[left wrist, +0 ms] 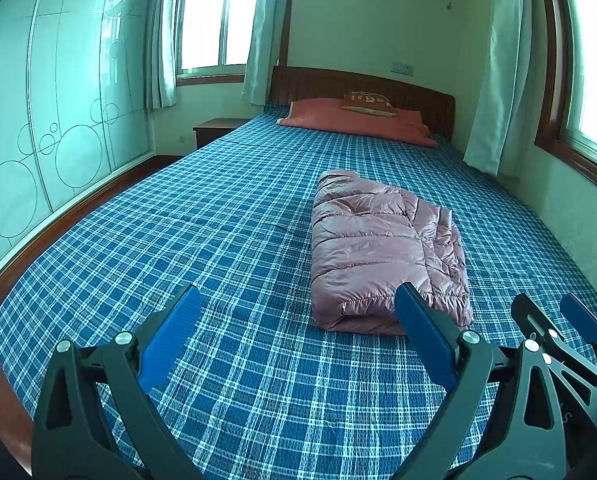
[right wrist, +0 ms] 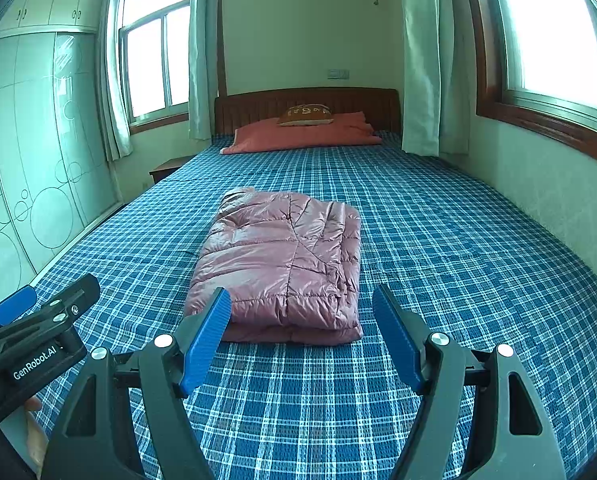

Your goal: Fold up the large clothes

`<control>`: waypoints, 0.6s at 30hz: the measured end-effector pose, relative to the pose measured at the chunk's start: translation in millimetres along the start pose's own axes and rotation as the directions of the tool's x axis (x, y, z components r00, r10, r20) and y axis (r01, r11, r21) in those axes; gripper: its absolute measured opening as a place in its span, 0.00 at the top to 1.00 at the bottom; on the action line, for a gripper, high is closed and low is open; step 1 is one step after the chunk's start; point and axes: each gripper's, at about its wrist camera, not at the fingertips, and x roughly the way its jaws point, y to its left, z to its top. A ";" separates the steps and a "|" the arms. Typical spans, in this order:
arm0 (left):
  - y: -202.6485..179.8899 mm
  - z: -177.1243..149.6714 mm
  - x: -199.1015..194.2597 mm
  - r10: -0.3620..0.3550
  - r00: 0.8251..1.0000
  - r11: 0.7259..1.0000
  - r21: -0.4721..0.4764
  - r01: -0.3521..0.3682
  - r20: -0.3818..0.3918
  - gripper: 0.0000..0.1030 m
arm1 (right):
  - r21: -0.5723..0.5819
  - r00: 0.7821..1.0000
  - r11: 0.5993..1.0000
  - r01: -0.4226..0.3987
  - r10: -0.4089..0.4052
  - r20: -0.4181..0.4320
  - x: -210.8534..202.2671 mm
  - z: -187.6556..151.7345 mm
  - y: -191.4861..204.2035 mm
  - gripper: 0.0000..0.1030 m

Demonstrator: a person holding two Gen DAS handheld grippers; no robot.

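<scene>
**Both grippers parked short of a folded jacket**

Blue pads of the right gripper sit closest to the lens, spread wide with nothing between them, hanging above the plaid bedspread. Left gripper likewise stands agape and empty, over the same near stretch of the bed.

Pink puffer jacket lies on the bedspread about mid-bed, already folded into a thick oblong bundle. Long axis runs away from the grippers toward the headboard; the near short end shows stacked layers. Neither gripper touches it.

Key relation: from the right wrist view the bundle lies straight ahead, its near end just beyond the fingertips and slightly toward the left pad. From the left wrist view it lies ahead and off to the right, its near corner partly hidden behind that gripper's right finger. Right hand judged the nearer and better lined up.

Task looks close to done; a further fold across the long axis might remain, though the far end is too foreshortened to say how tidy it is.

Orange pillow sits well apart at the head of the bed.
</scene>
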 end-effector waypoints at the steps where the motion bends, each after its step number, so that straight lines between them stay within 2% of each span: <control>1: -0.2 0.1 0.1 -0.002 1.000 1.000 -0.001 0.002 -0.001 0.05 | 0.000 1.000 1.000 0.000 0.000 0.001 -0.2 -0.2 -0.1 0.30; 18: 0.1 2.0 9.6 -0.010 1.000 1.000 0.002 0.010 -0.001 0.05 | -0.006 1.000 1.000 -0.002 0.002 -0.014 7.8 -1.3 -3.2 0.30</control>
